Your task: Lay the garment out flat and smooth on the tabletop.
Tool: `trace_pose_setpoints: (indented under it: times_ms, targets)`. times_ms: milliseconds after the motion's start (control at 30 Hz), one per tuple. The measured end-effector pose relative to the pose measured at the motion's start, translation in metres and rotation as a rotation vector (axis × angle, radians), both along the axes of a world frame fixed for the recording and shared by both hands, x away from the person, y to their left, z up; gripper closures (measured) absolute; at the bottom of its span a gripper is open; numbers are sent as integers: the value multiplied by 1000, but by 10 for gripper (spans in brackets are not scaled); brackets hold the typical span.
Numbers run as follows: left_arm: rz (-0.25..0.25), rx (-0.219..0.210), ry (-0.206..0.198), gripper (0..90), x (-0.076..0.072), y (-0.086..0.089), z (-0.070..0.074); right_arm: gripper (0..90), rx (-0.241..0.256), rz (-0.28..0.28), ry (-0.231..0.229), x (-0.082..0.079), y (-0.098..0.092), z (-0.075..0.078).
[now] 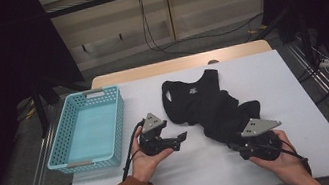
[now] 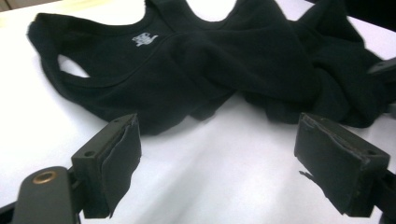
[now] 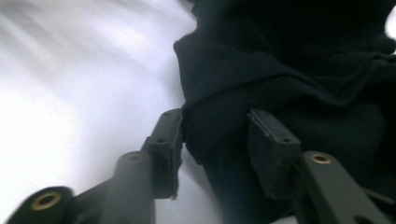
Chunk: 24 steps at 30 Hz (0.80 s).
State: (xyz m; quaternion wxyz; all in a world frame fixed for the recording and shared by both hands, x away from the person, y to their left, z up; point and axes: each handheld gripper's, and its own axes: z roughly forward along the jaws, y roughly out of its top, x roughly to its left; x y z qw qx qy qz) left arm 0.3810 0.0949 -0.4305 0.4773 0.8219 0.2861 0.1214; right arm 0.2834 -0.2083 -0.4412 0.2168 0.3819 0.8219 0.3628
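A black sleeveless top (image 1: 205, 103) lies crumpled on the white table (image 1: 272, 84), neck end toward the far side, with a small white label (image 2: 144, 38) inside the neckline. My left gripper (image 1: 180, 138) rests in a hand just left of the top, open, its jaws pointing at the cloth with bare table between them (image 2: 217, 163). My right gripper (image 1: 235, 145) is at the near hem of the top (image 3: 289, 60). Its jaws stand apart on either side of a fold of the hem (image 3: 215, 140), which does not look squeezed.
A teal plastic basket (image 1: 119, 120) stands at the table's left edge, holding nothing I can see. Bare white table surrounds the top to the right and near side. Beyond the table are cables on the floor and dark stands.
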Motion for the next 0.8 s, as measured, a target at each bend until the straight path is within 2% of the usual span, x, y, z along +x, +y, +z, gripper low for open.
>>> trace_pose_setpoints:
  times_ms: [67,100,167,267,433,467,500,533,600,667,800]
  targets:
    - [-6,6,11,151,0,-2,-2,441,-12,-14,7,6,1,-3]
    - [-6,16,7,152,0,-2,-2,436,-23,-24,16,8,3,-5]
    - [-9,9,8,152,-1,-4,-3,425,-41,-26,22,13,5,-9]
    - [-16,18,2,154,-2,-6,-4,402,-42,-22,8,17,9,-10]
    - [-22,21,6,162,-1,-9,-6,374,-22,-21,-55,20,15,-4]
    - [-20,20,6,164,-1,-9,-7,454,-24,-22,-59,22,16,-4]
    - [-19,18,6,165,-1,-9,-6,610,-32,-17,-72,23,17,-3]
    - [-19,20,4,166,-1,-8,-6,700,-33,-20,-75,25,17,-1]
    - [-17,17,-1,172,0,-8,-6,826,18,-28,-81,27,15,5]
    - [-19,18,-2,174,0,-8,-5,855,39,-35,-104,28,13,14]
    - [-32,15,-4,178,-1,-10,-3,864,127,-45,-141,30,4,35]
